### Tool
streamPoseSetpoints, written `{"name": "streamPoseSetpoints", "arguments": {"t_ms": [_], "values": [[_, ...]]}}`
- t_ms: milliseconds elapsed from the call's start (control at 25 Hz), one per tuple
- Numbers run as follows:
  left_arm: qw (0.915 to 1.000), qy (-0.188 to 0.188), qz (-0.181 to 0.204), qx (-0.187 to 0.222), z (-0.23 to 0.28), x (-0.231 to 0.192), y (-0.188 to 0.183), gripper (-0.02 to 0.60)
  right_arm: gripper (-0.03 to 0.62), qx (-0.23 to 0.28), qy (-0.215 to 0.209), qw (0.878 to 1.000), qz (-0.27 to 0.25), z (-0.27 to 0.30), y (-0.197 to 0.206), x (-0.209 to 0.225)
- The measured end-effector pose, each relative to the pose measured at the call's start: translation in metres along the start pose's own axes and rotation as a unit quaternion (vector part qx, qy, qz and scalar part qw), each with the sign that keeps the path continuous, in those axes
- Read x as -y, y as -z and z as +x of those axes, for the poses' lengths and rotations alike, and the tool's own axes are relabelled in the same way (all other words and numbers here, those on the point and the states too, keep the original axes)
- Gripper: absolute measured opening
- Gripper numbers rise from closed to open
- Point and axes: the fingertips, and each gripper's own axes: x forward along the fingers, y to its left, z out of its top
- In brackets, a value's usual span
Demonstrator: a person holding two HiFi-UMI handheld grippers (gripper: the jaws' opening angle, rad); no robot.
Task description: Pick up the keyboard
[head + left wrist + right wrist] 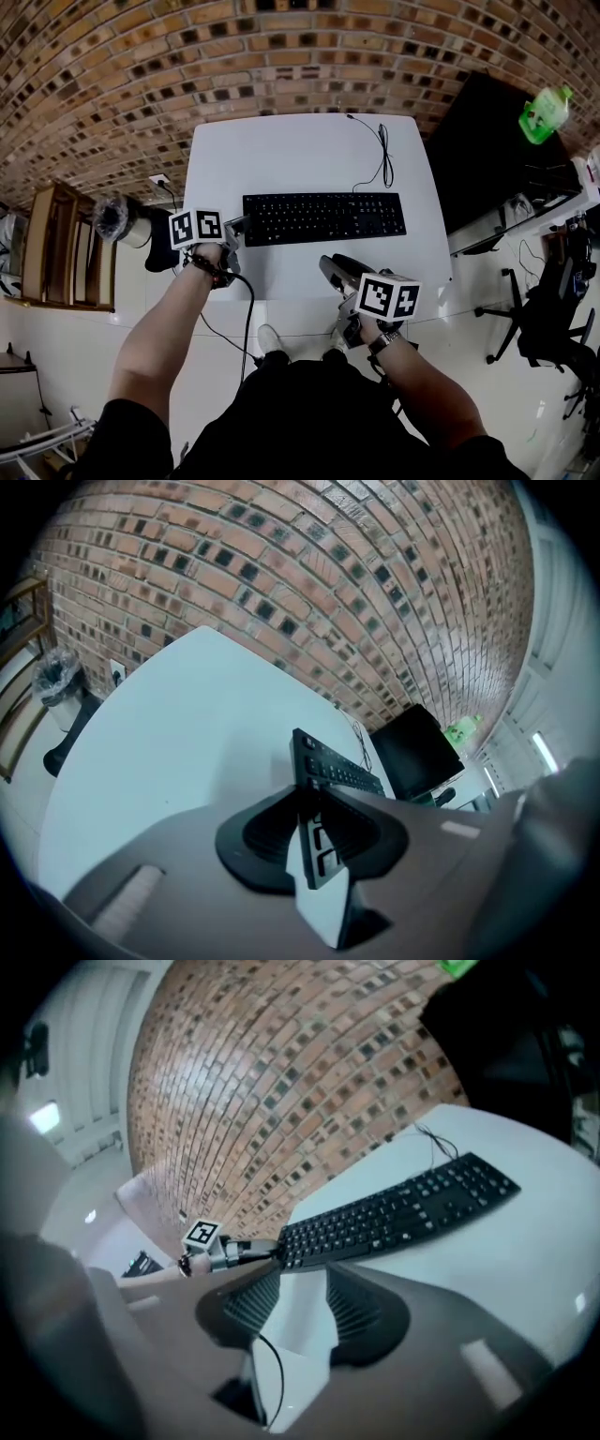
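The right gripper [330, 270] is found at the near edge of the table [281, 159], jaws parted and empty, with bare top left all around the keyboard [323, 217] lying mid-table, whose left end is shown, plainly in the left gripper view only, clenched between the jaws of the left gripper [314, 832].

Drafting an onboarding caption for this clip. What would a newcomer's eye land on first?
First, the black keyboard lying across the middle of the white table, which stands against a brick wall. Next, the left gripper clamped on the keyboard's left end, while the right gripper hangs open and empty over the table's near edge.
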Motion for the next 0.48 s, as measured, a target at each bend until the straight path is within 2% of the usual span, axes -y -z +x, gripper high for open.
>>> {"name": "streamPoseSetpoints", "arguments": {"t_ms": [120,200,480], "values": [[1.0,0.001,-0.005,0.001,-0.002,0.002,0.001,0.083,0.188,0.005,-0.015,0.996,0.088,0.011,0.005,0.02],[1.0,0.004,-0.006,0.002,-0.002,0.005,0.002,0.081,0.201,0.008,-0.022,0.992,0.127,0.016,0.007,0.03],[0.9998,0.016,-0.007,0.007,-0.006,0.018,0.002,0.077,0.202,0.014,-0.029,0.984,0.173,0.022,0.007,0.043]]}}
